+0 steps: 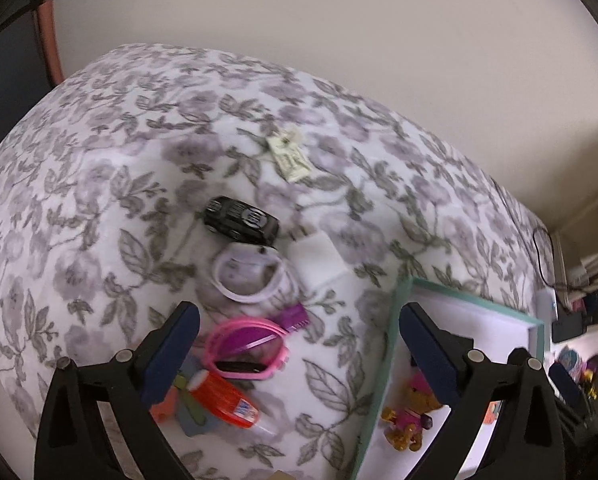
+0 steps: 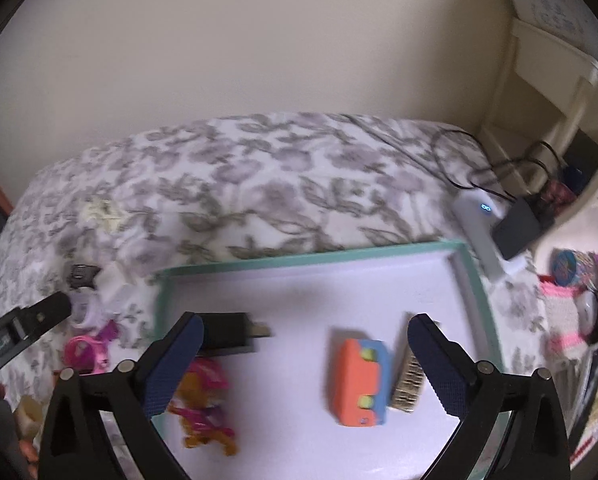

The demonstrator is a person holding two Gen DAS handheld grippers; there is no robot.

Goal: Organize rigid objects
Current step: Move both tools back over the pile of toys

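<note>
Two hand-held grippers hang over a bed covered in a grey floral bedspread [image 1: 99,160]. A shallow tray [image 2: 307,262] with a teal rim and a white floor lies on the bed and serves as the collecting place.

The right gripper [image 2: 305,360] hovers above the tray with its jaws spread wide and nothing between them. Below it, inside the tray, lie an orange and blue toy block [image 2: 359,380], a gold bar-shaped thing [image 2: 409,384] just beside the block, a black charger plug [image 2: 229,334] and a pink and tan toy figure [image 2: 203,404].

The left gripper [image 1: 299,356] is also wide open and empty. It hangs over the bedspread beside the tray's left rim. Loose things still lie there: pink glasses [image 1: 245,346], an orange bottle [image 1: 223,398], a purple comb [image 1: 295,316], a white ring [image 1: 249,276], a black toy car [image 1: 241,222] and, farther off, a pale paper tag [image 1: 289,154].

Judging by this, both grippers are between pickups, with part of the sorting done. The next move likely calls for lowering the left gripper over one loose item, probably the glasses or the bottle nearest it, and closing on a firm part before carrying it to the tray.
</note>
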